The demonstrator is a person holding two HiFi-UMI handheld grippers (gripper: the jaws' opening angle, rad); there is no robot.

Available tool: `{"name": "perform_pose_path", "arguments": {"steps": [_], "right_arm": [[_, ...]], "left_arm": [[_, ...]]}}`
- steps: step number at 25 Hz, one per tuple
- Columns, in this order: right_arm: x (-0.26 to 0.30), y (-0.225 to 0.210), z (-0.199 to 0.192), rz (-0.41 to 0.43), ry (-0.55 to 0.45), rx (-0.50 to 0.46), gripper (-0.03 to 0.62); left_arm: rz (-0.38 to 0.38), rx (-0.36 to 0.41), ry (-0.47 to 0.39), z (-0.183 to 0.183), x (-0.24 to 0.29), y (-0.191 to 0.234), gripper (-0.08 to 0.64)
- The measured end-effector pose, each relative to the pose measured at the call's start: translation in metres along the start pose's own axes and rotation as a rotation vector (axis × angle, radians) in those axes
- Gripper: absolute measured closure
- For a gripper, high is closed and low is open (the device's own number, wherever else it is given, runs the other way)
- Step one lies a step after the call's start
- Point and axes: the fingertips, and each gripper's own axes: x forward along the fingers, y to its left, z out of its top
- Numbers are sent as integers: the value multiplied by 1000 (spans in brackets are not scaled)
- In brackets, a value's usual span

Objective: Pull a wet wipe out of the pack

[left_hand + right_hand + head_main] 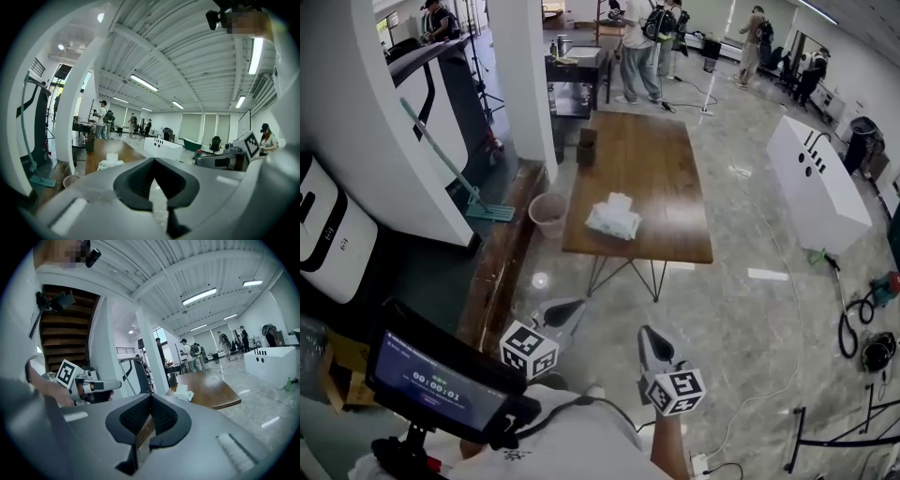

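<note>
Wet wipe pack [614, 217] lies on the near-left part of the long wooden surface [666, 178], with a white sheet standing up from its top. Nothing of the task looks done yet: the pack is untouched and both grippers are well short of it, held low at the near edge of the head view over the grey marble floor. The left gripper [572, 306] has its jaws pressed together at the tips with nothing between them, and the right gripper [648, 334] is likewise closed and empty. Judging from this, the whole approach is left to do, then steadying the pack and pinching the raised sheet.

Apart from the pack, the surface carries only a small dark container [587, 147] at its far-left corner. A pale bucket [548, 214] stands on the floor just left of the surface, and a mop [450, 169] leans by the white wall. A white box-shaped unit [816, 183] sits to the right, and several people stand at the far end of the room.
</note>
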Motion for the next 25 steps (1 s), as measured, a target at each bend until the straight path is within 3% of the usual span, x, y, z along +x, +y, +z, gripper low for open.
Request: {"name": "perform_pose_path", "arguments": {"steps": [14,20,25], "right_arm": [[-10,-7,14,-8,-5,8,584],[-27,-9,13,-42,2,12,584],[-28,-11,27,-56,-15,9,584]], "left_arm": [[-23,7,4,17,11,-11,558],[-62,-2,18,9,17,-27,558],[-92,9,-1,25,33,-29,558]]}}
